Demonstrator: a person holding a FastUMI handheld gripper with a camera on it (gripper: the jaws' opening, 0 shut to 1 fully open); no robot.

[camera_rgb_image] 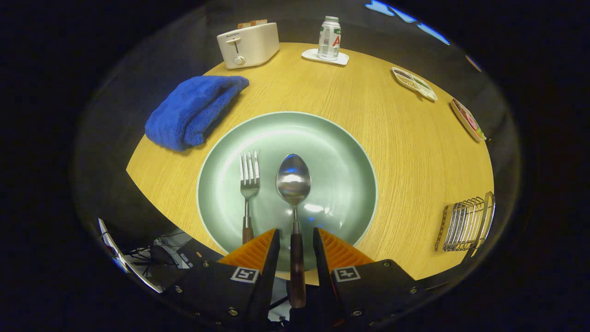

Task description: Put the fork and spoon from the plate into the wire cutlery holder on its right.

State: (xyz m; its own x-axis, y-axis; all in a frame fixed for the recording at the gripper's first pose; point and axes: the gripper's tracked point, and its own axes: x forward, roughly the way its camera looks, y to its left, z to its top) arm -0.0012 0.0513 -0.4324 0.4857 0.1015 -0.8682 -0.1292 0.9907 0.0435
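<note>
Two fingers of the gripper (296, 242) stand slightly apart, straddling the spoon's (294, 184) dark handle without visibly pressing it.

Spoon and fork (249, 184) lie side by side on the pale green plate (341, 152), fork left of the fingers, bowl and tines pointing away; the wire cutlery holder (465, 223) stands well to the plate's right on the round wooden table (405, 138), a folded blue towel (193, 110), toaster (248, 44) and can (329, 38) beyond.

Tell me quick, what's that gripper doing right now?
Gripper: open, fingers either side of the spoon handle, not pressing it.
</note>
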